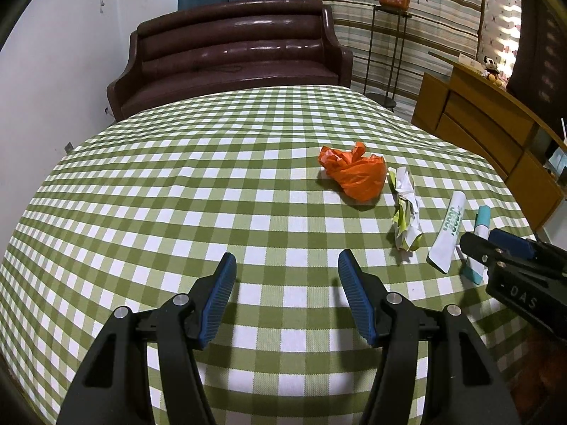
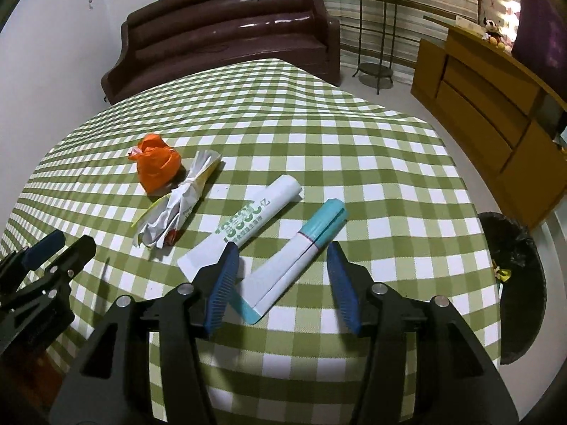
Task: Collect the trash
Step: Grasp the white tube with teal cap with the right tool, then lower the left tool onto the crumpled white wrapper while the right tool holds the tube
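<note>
The right tongs [image 2: 280, 276] are spread apart right over the near end of the teal and white tube [image 2: 301, 255] on the tabletop [image 2: 354, 163]. The tube's long side points away and right. The left tongs [image 1: 287, 283], also apart, are farther off.

Both grippers hovered side by side, the left gripper [image 1: 286, 265] and right gripper [image 2: 281, 256] spread wide, gripping nothing.

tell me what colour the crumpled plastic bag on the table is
Orange; the crumpled plastic bag shows best in the left wrist view.
</note>
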The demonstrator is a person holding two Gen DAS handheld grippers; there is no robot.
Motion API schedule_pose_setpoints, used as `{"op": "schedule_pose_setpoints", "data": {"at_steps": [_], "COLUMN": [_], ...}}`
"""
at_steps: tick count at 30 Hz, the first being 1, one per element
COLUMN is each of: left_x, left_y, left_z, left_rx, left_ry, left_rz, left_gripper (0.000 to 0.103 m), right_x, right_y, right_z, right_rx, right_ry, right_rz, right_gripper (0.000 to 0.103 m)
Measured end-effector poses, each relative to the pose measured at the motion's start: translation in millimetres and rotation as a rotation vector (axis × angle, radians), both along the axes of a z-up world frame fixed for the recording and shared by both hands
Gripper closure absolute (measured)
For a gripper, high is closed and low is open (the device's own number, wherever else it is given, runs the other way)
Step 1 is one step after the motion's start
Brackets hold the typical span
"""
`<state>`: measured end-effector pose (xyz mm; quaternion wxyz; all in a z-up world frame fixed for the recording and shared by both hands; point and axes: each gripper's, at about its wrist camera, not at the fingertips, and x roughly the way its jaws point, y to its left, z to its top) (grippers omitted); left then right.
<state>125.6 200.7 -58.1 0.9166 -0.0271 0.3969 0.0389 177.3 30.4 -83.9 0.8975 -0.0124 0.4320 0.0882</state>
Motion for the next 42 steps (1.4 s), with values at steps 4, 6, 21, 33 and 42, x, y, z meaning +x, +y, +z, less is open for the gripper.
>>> {"op": "schedule_pose_setpoints", "data": {"at_steps": [4,6,21,33,42], "left_x": [0.2,0.8,11.3,37.5,53.7], "left_y": [-2.2,-4.8,-41.7,-65.2,-73.6], "left_z": [-0.9,-0.9,7.0,0.9,-4.0], "left_rx": [-0.003,-0.005,-0.007,0.005,0.012], "left_ry": [0.000,0.000,-0.016,0.006,0.034], "left_rz": [-0.007,-0.012,-0.079,-0.117,-0.124], "left_gripper": [0.044,0.044,0.042,0.042,0.046], "right_x": [1.5,2.1,-0.4,12.7,22.0], "right_y": [-1.6,-4.8,-32.6,-43.3,-43.5], "right_z": [0.7,0.6,3.4,1.0,1.5], "right_rx": [-0.019,-0.024,0.009,0.035,0.052], "right_ry": [-0.010,-0.013,-0.040,-0.033,-0.030], "right_rz": [-0.011,-0.012,-0.005,-0.006,-0.007], "right_gripper": [0.071,0.077,0.086,0.086,0.086]}}
